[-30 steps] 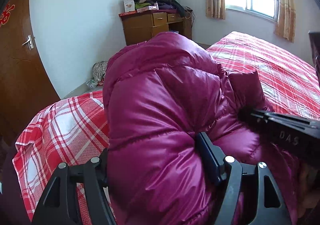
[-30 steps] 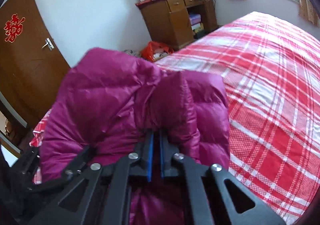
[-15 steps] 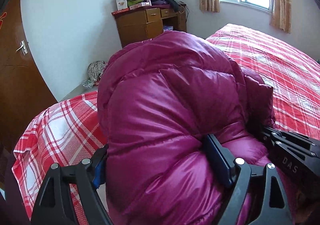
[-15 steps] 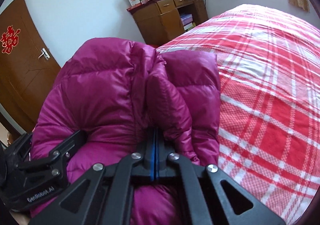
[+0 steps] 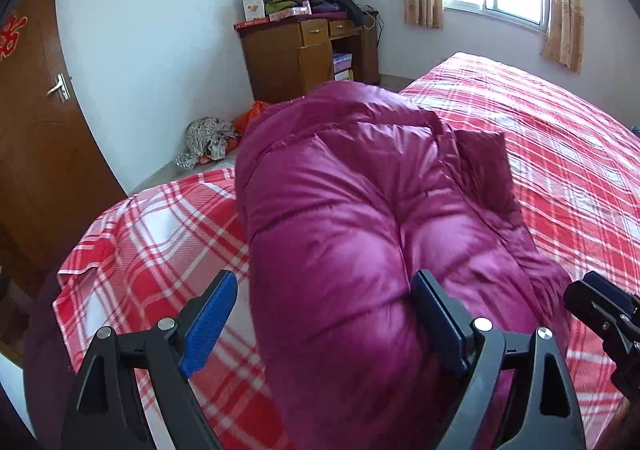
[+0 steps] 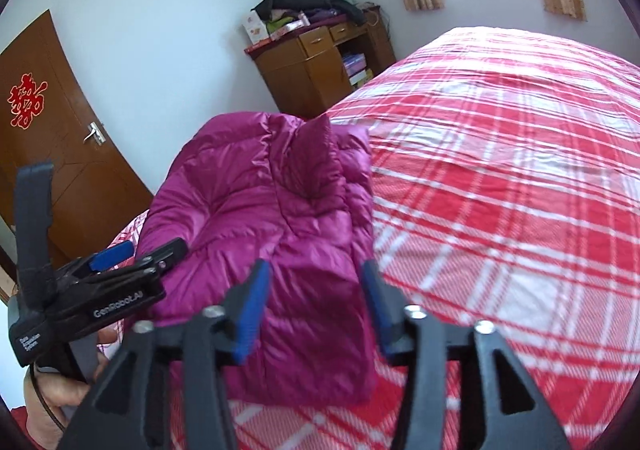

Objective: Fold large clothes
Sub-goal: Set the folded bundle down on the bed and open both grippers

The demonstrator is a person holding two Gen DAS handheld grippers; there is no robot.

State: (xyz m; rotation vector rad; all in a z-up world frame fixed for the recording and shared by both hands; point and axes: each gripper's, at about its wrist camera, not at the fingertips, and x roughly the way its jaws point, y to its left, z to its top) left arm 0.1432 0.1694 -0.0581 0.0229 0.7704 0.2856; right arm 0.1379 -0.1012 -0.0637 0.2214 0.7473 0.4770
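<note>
Folded jacket (image 5: pixel 360 209) resting in a bundle on the bed's (image 6: pixel 500 169) near left corner, left tongs (image 5: pixel 324 310) and right tongs (image 6: pixel 314 298) both spread, gripping nothing, apparently letting the puffy fold settle.

Magenta, quilted down jacket (image 5: pixel 360 209) on a red-and-white plaid bed (image 6: pixel 500 169). Black grippers with blue fingers (image 6: pixel 252 310). Brown wooden cabinet (image 5: pixel 296 57) and door (image 6: pixel 60 153), white walls.

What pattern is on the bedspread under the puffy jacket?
The bedspread is a red and white plaid; it shows best in the right wrist view, beside the magenta jacket.
</note>
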